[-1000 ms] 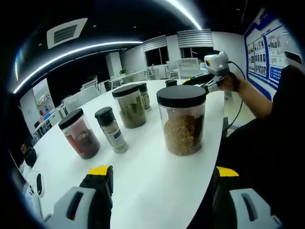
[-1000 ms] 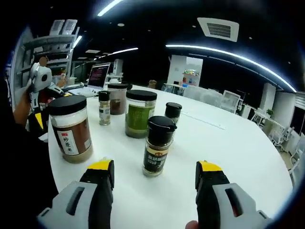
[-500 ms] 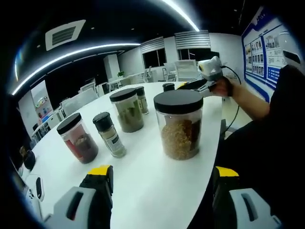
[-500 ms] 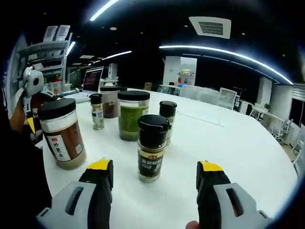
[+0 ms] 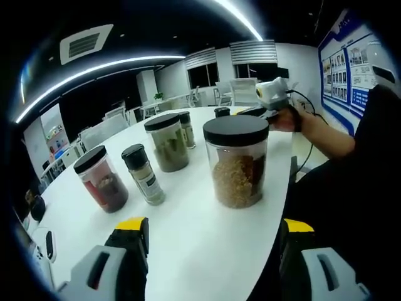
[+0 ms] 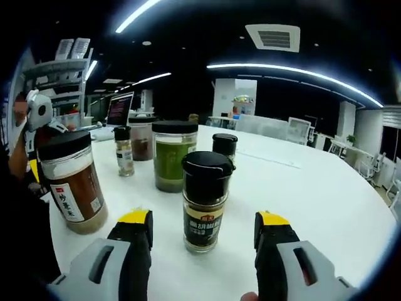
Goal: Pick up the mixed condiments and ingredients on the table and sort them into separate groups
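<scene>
Closer now, the right gripper (image 6: 202, 227) brackets the shaker (image 6: 206, 200) at lower centre, fingers wide and empty. Left gripper (image 5: 213, 235) waits wide below the big jar (image 5: 237, 160) on the bench (image 6: 326, 207). Approach step; next, advance and close squarely.

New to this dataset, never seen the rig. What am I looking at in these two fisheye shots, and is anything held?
A person holds a two-jaw gripper in each hand; a camera rides on each, looking along its jaws. In the left gripper view the left gripper is open before a big black-lidded jar on the white table. In the right gripper view the right gripper is open around, not touching, a small dark spice bottle; a green-filled jar stands behind. Nothing is held.
</scene>
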